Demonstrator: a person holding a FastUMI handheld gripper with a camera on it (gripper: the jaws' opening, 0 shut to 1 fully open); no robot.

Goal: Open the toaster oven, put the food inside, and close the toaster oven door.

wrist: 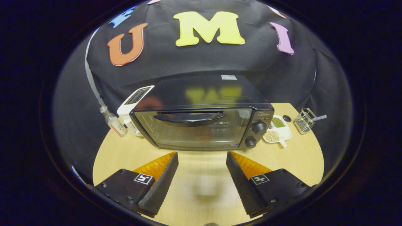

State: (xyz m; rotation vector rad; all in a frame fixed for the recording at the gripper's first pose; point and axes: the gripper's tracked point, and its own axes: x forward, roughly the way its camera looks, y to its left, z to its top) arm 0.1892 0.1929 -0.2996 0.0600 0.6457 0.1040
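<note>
1. Jaws of the gripper (202, 157) stand wide apart and hold nothing, above the bench (301, 157).
2. Just beyond the fingers sits the toaster oven (201, 122), its glass door shut.
3. I judge the door stiff on its hinge and the glass smooth, so the dark handle (189, 117) across the top is the best hold.
4. Beside the oven I see a white toaster (133, 102), a small bottle (113, 122), a divided dish of beans (278, 130) and a wire holder (304, 121).
</note>
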